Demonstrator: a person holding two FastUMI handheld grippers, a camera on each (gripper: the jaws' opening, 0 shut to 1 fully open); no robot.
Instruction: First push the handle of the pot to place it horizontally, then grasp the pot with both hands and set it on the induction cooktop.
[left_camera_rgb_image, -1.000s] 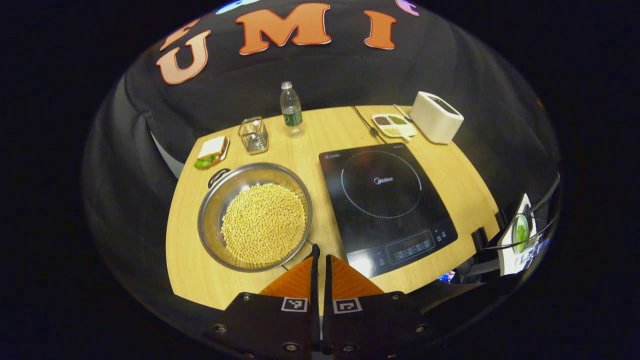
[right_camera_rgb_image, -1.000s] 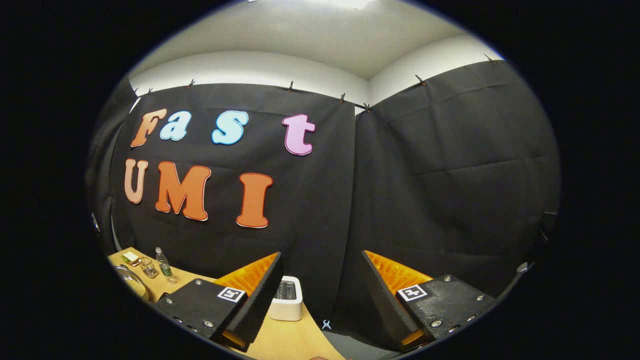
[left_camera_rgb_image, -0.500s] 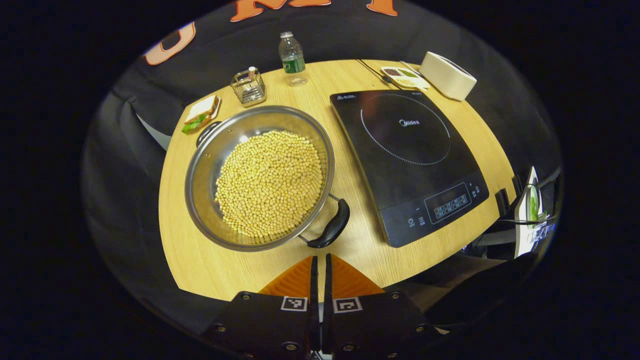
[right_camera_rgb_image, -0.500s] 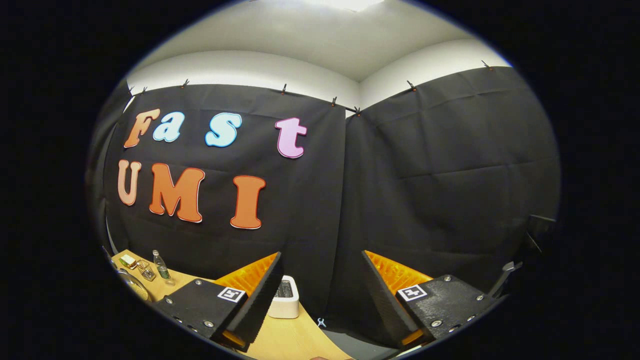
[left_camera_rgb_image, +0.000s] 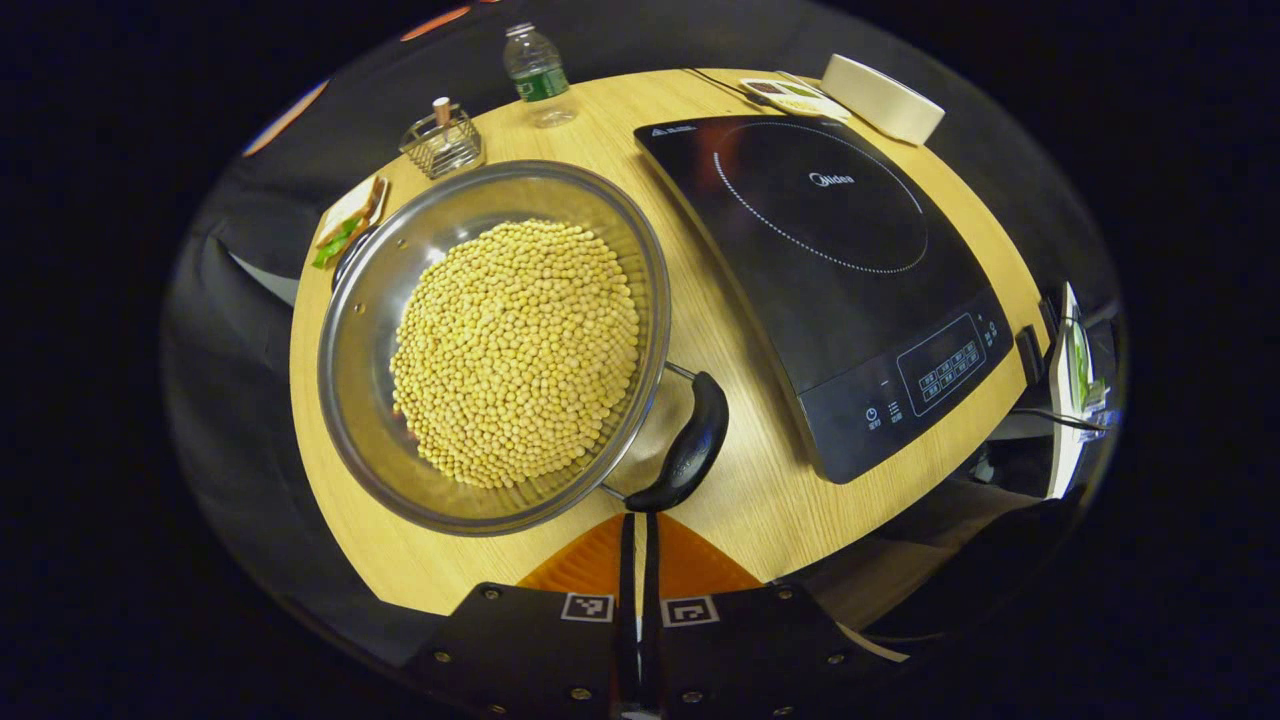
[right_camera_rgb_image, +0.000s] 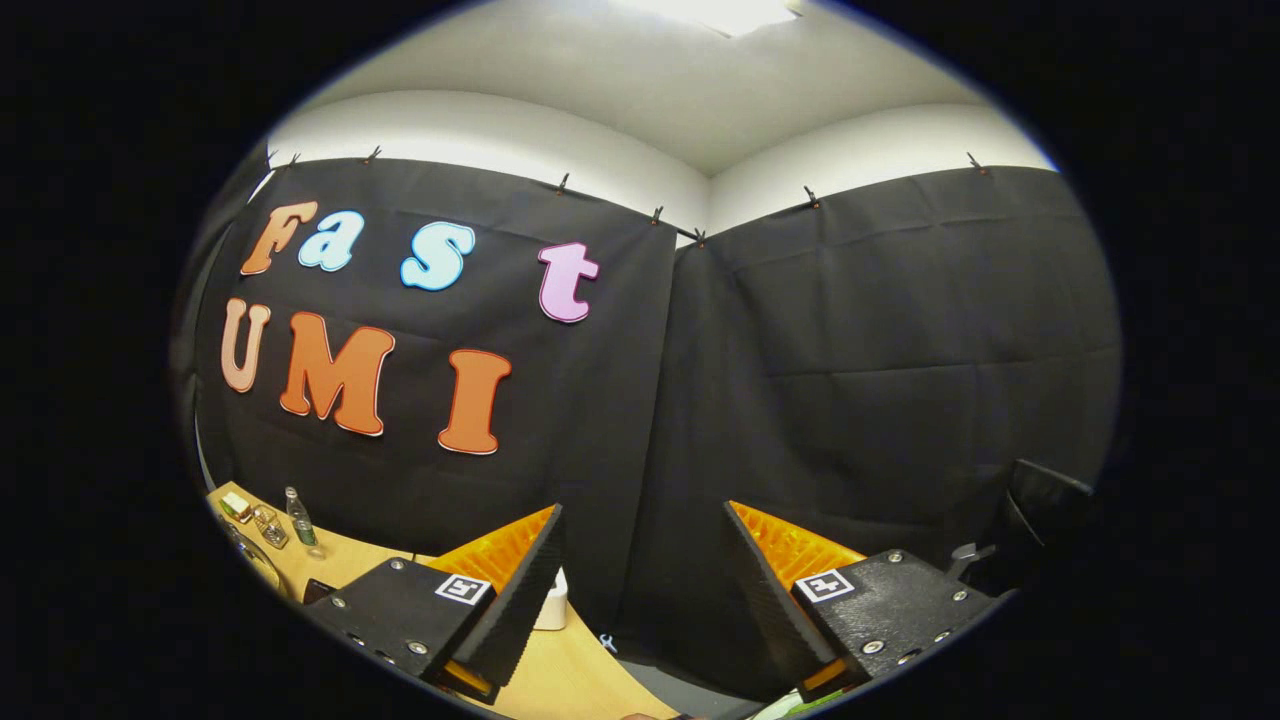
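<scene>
A black-draped booth surrounds a wooden tabletop (left_camera_rgb_image: 740, 500). The pot (left_camera_rgb_image: 380, 330), full of beans, sits toward the tabletop's left edge, beside the induction cooktop (left_camera_rgb_image: 850, 300) on the right half. Its near handle (left_camera_rgb_image: 690, 450) points at the front edge. The left tool (left_camera_rgb_image: 640, 525), fingers closed together and empty, hovers just short of that handle. The right tool (right_camera_rgb_image: 640, 580) is wide open, holding nothing, raised toward the wall. The closed tips should nudge the handle sideways, slowly, so the pot turns without spilling beans.
</scene>
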